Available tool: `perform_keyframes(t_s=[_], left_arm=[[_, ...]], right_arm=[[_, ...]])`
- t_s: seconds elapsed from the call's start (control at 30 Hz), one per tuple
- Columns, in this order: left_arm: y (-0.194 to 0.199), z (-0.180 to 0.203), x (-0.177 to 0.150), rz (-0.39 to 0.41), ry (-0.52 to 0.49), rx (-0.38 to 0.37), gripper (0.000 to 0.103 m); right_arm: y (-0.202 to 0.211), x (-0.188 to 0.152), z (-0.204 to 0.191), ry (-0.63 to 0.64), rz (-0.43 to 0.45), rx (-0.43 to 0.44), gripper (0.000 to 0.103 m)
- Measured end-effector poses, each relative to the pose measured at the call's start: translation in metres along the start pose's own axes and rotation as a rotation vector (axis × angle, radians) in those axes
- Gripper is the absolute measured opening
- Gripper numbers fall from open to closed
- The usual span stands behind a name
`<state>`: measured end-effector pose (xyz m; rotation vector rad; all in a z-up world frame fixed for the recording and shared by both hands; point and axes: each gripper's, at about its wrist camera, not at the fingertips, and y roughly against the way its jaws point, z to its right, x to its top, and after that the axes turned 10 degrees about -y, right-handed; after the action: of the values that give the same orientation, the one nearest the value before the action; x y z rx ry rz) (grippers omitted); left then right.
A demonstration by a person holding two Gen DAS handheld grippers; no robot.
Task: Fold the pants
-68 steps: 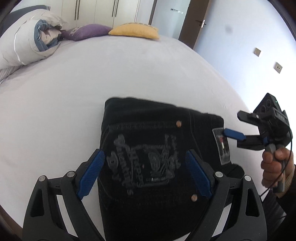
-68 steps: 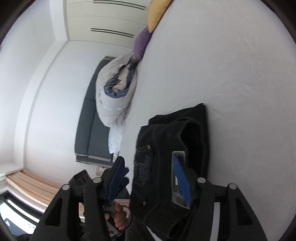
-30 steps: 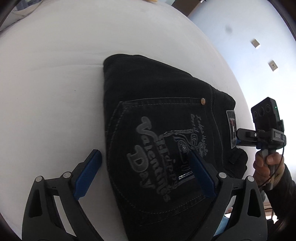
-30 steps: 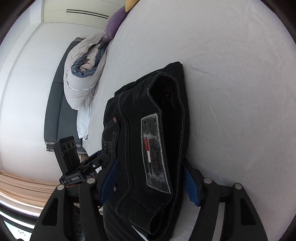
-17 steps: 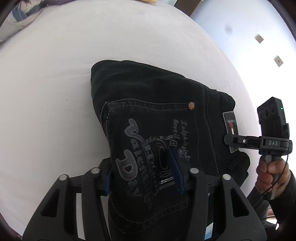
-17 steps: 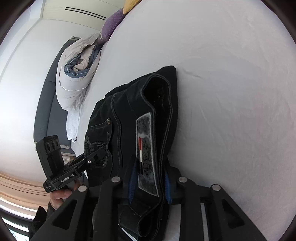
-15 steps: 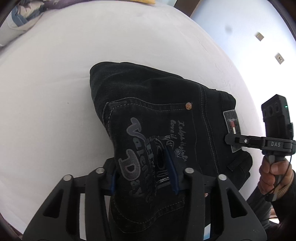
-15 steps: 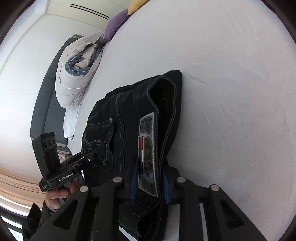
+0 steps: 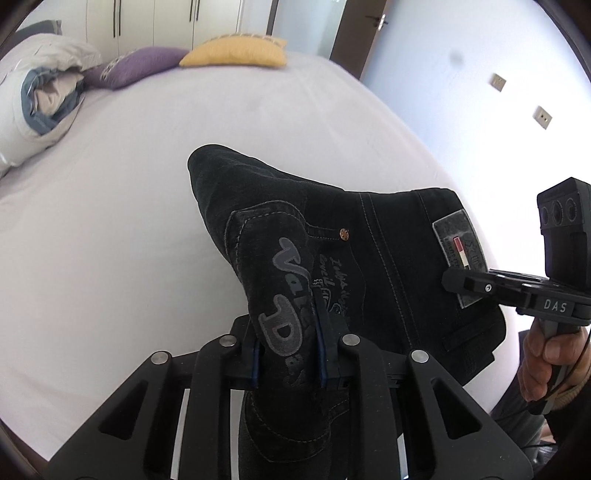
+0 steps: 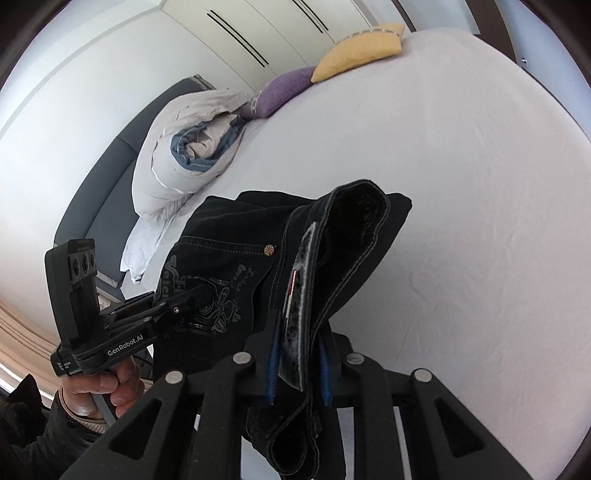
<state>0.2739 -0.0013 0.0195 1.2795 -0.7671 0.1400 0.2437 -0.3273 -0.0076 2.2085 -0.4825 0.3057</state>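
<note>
This is a bedroom in a home: a big bed (image 9: 147,221) with a white sheet, a yellow pillow (image 9: 236,51), a purple pillow (image 9: 140,70), a rolled-up blanket (image 10: 188,155), and tall white closet doors (image 9: 155,22) behind

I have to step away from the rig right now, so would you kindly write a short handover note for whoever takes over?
Left gripper: jaws closing, pads already pinching the printed back pocket of the black jeans.
Right gripper: jaws closing, pads pinching the waistband at the grey brand patch.
Jeans: folded into a compact bundle at the near edge of the bed; the gripped end is raised off the sheet, the far end looks to rest on it.
Done: both grips taken on the folded bundle.
Left: probably the last fold or setting the bundle down flat, then release.
</note>
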Motion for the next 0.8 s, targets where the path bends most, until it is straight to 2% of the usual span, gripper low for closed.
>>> perform_keyframes(t_s=[0.17,0.27,0.37,0.47,0.53,0.63,0.67,0.7,0.73,0.8], left_arm=[[-0.009,0.008,0.042,0.034,-0.007,-0.017,0.019],[-0.029,0.022,0.068,0.042,-0.016,-0.017,0.019],[-0.054,0.019,0.098,0.024,0.003,-0.037,0.019],[-0.088,0.015,0.106,-0.009,0.044,-0.077,0.019],[-0.106,0.01,0.1,-0.025,0.054,-0.091,0.02],[-0.147,0.009,0.089,-0.107,0.073,-0.097,0.023],[-0.157,0.011,0.083,-0.127,0.073,-0.081,0.032],[-0.164,0.011,0.078,-0.137,0.079,-0.067,0.047],[-0.168,0.009,0.074,-0.132,0.096,-0.057,0.052],[-0.169,0.003,0.068,-0.11,0.153,-0.065,0.074]], right_arm=[[0.019,0.048,0.006,0.019,0.047,-0.001,0.019],[0.023,0.075,0.016,0.017,0.063,0.004,0.019],[0.017,0.098,0.035,-0.004,0.055,0.007,0.019],[0.003,0.112,0.063,-0.062,0.033,0.006,0.019],[-0.01,0.117,0.083,-0.088,0.013,0.014,0.019],[-0.034,0.114,0.118,-0.162,-0.037,-0.015,0.02],[-0.043,0.11,0.128,-0.184,-0.06,-0.027,0.02],[-0.047,0.105,0.138,-0.199,-0.063,-0.042,0.024],[-0.049,0.101,0.148,-0.22,-0.057,-0.051,0.035],[-0.047,0.093,0.166,-0.289,-0.042,0.009,0.045]])
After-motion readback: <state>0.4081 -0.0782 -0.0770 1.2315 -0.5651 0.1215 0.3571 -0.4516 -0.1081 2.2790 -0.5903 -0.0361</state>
